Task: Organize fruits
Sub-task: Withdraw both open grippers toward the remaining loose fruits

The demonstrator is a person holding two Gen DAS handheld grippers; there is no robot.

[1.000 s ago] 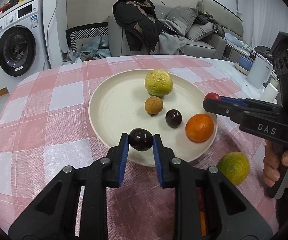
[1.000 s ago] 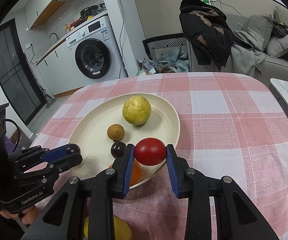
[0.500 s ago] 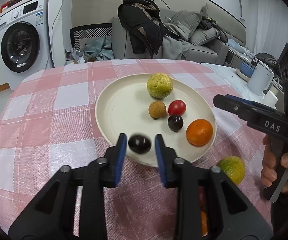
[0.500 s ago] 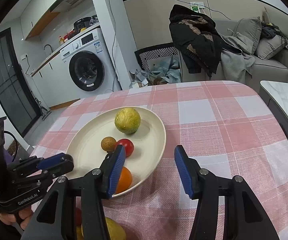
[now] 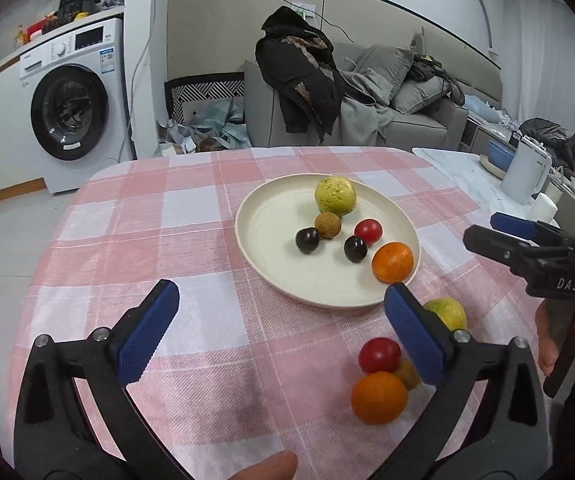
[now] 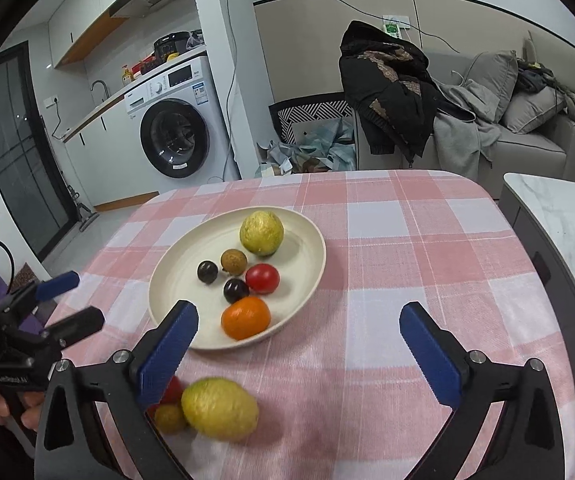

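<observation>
A cream plate (image 5: 271, 240) (image 6: 179, 272) on the pink checked tablecloth holds a yellow-green fruit (image 5: 334, 196), a brown lychee (image 5: 327, 225), two dark fruits (image 5: 307, 240) (image 5: 355, 249), a red tomato (image 5: 368, 231) and an orange (image 5: 392, 262). Off the plate near the front lie a red tomato (image 5: 379, 355), an orange (image 5: 379, 398), a small brown fruit (image 5: 407, 374) and a yellow-green fruit (image 5: 447, 314) (image 6: 219, 408). My left gripper (image 5: 283, 332) is open and empty, held back from the plate. My right gripper (image 6: 297, 354) is open and empty, above the cloth beside the plate.
A white marble side table (image 6: 559, 224) with a white kettle (image 5: 525, 176) stands to the right of the table. A washing machine (image 5: 75, 112), a sofa with clothes (image 5: 367, 96) and a patterned chair (image 5: 203, 92) are beyond the table's far edge.
Both grippers opened wide and pulled back from the plate. The left let go of a dark fruit and the right let go of the red tomato; both fruits now lie on the plate.
</observation>
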